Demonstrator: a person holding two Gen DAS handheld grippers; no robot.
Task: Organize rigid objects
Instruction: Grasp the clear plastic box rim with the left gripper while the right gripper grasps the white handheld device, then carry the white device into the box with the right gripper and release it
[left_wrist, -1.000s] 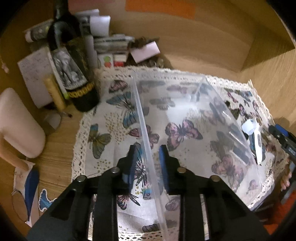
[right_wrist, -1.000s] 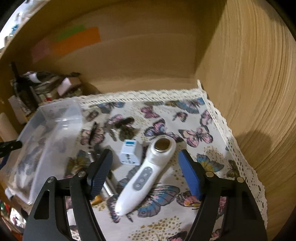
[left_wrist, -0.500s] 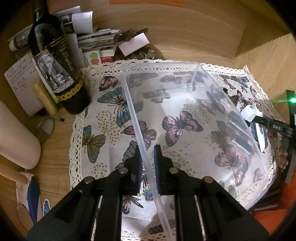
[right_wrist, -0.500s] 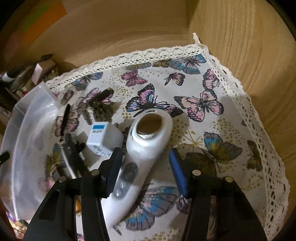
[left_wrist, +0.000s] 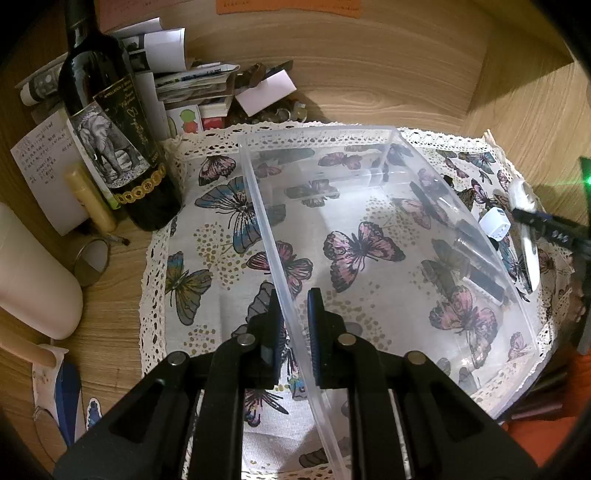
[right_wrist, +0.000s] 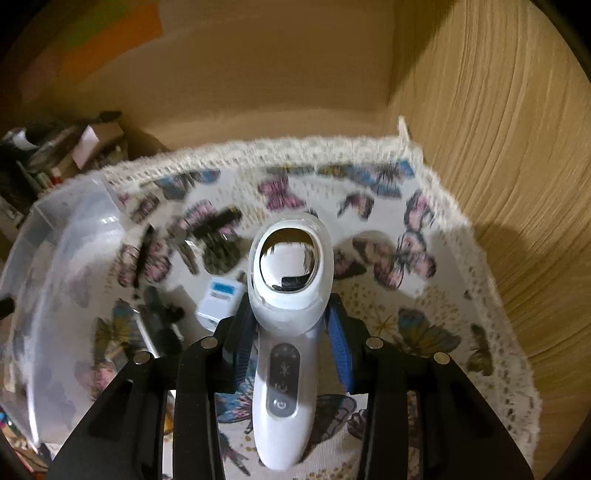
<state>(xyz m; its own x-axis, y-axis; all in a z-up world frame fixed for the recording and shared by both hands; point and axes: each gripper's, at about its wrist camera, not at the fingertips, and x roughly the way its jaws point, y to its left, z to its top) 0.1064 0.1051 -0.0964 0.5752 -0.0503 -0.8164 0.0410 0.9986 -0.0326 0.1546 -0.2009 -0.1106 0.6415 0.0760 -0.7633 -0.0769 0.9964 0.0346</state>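
Lifted since earlier, smooth white handheld device (right_wrist: 286, 332) clamped in right claw (right_wrist: 290, 343), left claw (left_wrist: 294, 325) pinching clear plastic bin (left_wrist: 266, 236) wall

Warm, dim indoor light. Left wrist view was sharp; glare streaked the clear plastic bin (left_wrist: 369, 206), and a green flare sat far right of it. Right wrist view was motion-blurred around the white handheld device (right_wrist: 288, 317). Fisheye corners went black.
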